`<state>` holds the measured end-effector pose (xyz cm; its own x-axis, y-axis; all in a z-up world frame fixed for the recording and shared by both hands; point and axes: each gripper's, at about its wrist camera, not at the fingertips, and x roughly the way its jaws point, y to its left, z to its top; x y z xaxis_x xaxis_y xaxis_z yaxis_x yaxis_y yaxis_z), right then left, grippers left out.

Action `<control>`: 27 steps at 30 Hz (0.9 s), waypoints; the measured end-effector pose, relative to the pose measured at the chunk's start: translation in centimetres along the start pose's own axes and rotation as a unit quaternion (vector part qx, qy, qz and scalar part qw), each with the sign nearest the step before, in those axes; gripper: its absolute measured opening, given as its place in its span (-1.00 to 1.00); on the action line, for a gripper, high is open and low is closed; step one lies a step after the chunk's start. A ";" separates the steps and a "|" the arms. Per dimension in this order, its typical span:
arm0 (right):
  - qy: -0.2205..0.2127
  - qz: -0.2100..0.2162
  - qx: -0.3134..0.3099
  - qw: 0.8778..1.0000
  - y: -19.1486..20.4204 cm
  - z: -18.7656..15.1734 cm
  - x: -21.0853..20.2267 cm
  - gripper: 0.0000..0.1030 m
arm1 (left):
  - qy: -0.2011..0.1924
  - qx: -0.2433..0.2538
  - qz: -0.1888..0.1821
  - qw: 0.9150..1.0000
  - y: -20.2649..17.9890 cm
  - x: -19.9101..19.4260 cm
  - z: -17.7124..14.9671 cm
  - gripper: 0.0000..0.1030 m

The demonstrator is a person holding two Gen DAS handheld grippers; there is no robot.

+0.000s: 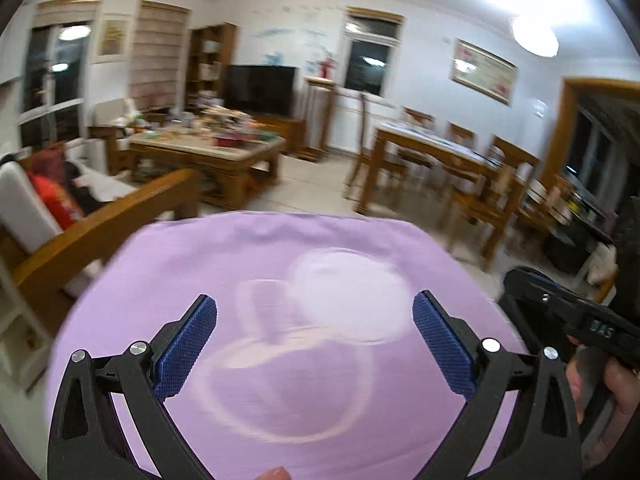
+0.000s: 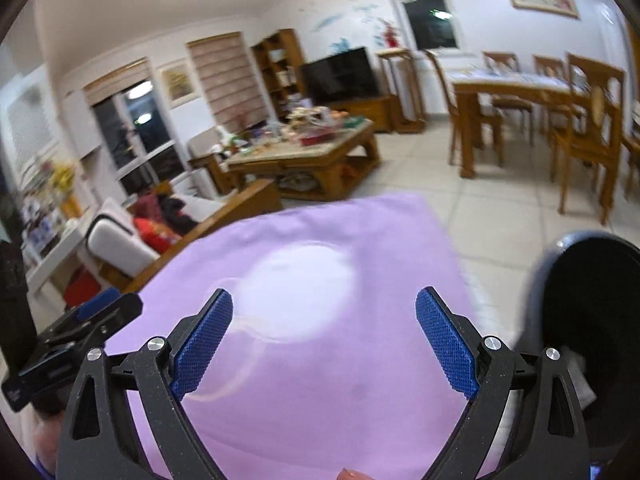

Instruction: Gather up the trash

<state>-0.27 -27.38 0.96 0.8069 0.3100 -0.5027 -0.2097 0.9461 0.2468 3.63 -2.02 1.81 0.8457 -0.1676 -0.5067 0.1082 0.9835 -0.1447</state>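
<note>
A purple cloth-covered surface (image 1: 200,264) (image 2: 360,240) fills the lower half of both wrist views. On it lies a pale white round patch (image 1: 352,292) (image 2: 296,292) with a faint ring outline (image 1: 280,392); motion blur hides what it is. My left gripper (image 1: 314,304) hangs over the cloth with its blue pads wide apart and nothing between them. My right gripper (image 2: 325,296) is also open and empty above the cloth. A dark round bin (image 2: 592,320) with a grey-blue rim stands just right of the right gripper. No piece of trash is clearly visible.
A wooden sofa (image 1: 100,232) with a red cushion stands left. Beyond are a cluttered coffee table (image 1: 208,148) (image 2: 304,152), a television (image 1: 260,88), and a dining table with chairs (image 1: 448,156) (image 2: 520,92). Tiled floor (image 2: 500,208) lies between them.
</note>
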 end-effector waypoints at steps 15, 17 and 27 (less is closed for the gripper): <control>-0.135 -0.050 -0.129 0.981 11.5 -4.4 4.4 0.91 | -0.045 -0.035 0.050 0.997 6.7 -3.1 -1.8 0.90; -0.153 -0.046 -0.129 0.979 11.4 -4.5 4.1 0.91 | -0.045 -0.039 0.049 0.997 6.9 -3.0 -1.9 0.90; -0.158 -0.036 -0.092 0.983 9.0 -4.7 3.2 0.91 | -0.048 -0.037 0.052 0.997 7.2 -2.9 -2.7 0.90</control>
<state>-2.15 -17.46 -2.34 0.9484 0.2246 -0.2238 -0.2184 0.9745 0.0522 0.50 5.38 -0.05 0.8969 -0.0538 -0.4390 -0.0187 0.9871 -0.1591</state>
